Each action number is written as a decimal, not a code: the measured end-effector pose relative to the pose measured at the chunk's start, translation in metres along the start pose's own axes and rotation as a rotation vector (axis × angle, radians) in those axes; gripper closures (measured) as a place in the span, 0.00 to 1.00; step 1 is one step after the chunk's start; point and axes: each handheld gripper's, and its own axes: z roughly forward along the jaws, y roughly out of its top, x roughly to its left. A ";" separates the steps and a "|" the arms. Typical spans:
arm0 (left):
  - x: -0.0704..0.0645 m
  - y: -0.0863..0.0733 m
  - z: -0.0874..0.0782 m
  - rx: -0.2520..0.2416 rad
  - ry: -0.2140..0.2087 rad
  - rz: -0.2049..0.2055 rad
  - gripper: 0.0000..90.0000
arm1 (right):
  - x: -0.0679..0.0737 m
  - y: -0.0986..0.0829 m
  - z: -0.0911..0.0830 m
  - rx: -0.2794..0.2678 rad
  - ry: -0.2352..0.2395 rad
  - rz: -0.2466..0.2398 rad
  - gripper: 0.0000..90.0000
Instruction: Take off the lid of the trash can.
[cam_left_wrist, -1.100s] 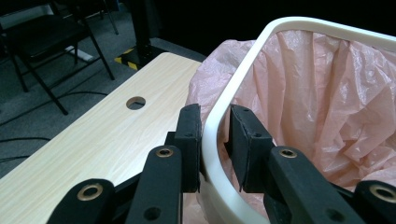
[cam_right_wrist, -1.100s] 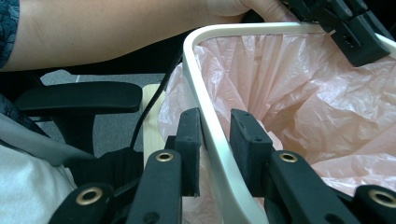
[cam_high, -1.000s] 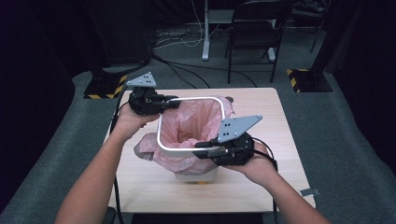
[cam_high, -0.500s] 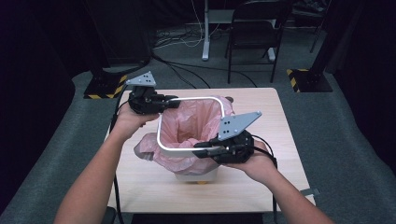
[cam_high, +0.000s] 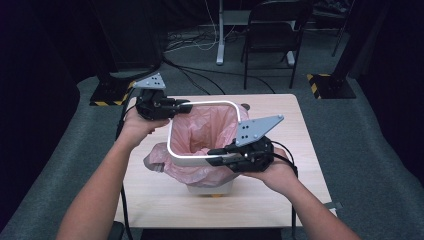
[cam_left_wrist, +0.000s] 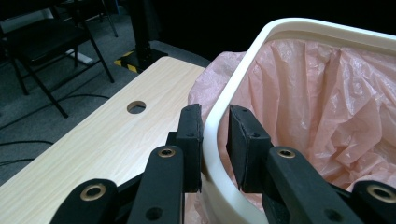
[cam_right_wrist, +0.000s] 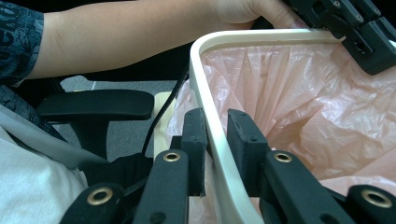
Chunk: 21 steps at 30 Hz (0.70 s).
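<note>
Plainly unlabelled, the white ring (cam_high: 200, 159) sits atop the pink bag (cam_high: 212, 127) on the counter (cam_high: 280, 190). Left claw (cam_high: 186, 105) clamps its 10 o'clock corner; right claw (cam_high: 216, 156) clamps its 6 o'clock edge.

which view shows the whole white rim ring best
The high view: the whole white rim ring shows as a closed loop over the pink bag. Each claw's own view shows one curved stretch of it between black jaws.
</note>
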 end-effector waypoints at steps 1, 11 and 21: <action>0.000 0.001 0.000 0.002 0.001 0.001 0.83 | 0.000 0.000 0.000 0.000 0.000 0.000 0.85; -0.001 0.010 -0.005 0.013 0.003 0.005 0.83 | 0.000 0.007 -0.005 -0.003 -0.002 -0.012 0.85; -0.004 0.026 -0.015 -0.007 0.005 0.025 0.83 | 0.003 0.019 -0.012 -0.023 -0.013 -0.038 0.86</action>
